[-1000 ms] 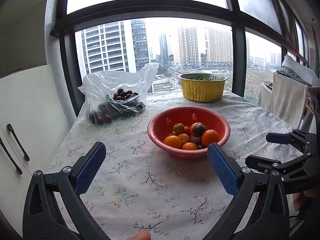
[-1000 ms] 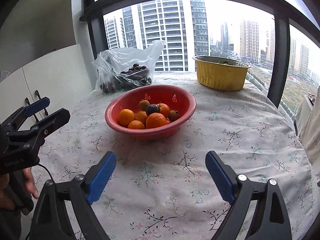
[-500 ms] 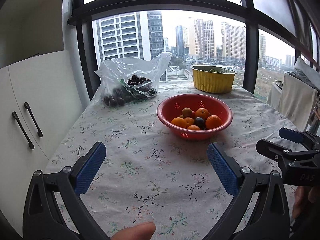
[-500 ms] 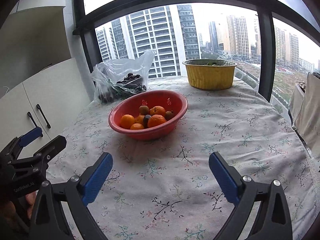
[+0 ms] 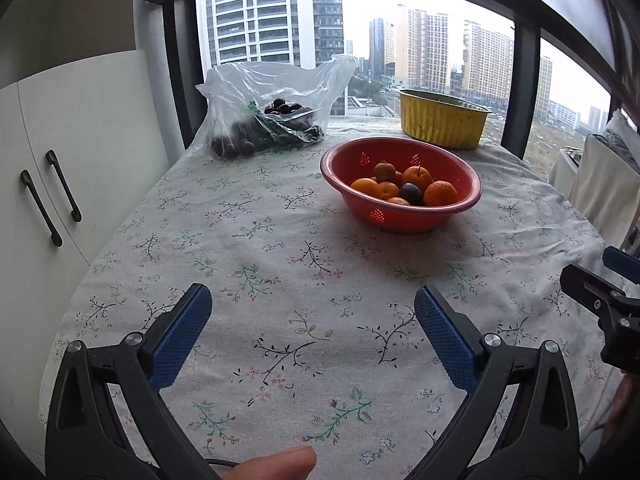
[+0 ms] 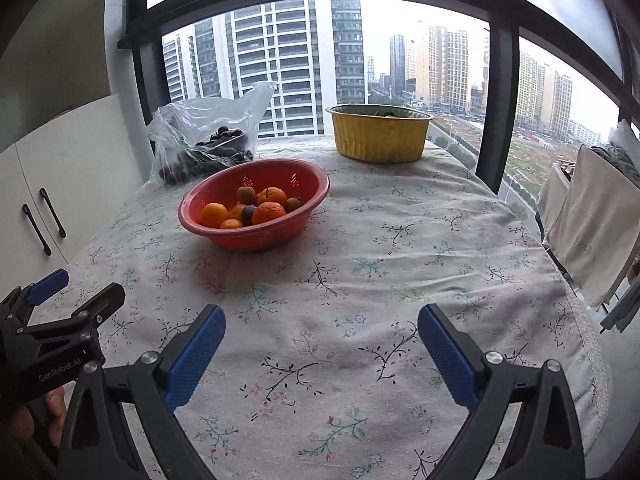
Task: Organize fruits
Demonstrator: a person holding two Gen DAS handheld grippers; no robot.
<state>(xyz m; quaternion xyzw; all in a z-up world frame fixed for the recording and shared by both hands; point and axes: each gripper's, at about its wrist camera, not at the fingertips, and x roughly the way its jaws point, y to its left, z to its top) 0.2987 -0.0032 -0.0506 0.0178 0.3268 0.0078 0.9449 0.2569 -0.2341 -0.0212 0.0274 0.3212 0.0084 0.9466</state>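
Fingers of both grippers wide, empty, bare tablecloth before red bowl, table edges clear.

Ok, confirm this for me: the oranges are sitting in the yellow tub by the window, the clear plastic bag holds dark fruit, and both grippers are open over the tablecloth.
One thing is wrong: the oranges sit in the red colander bowl, not the yellow tub, as the right wrist view shows. The rest stands: the plastic bag holds dark fruit, and the left gripper and right gripper are open over the tablecloth.
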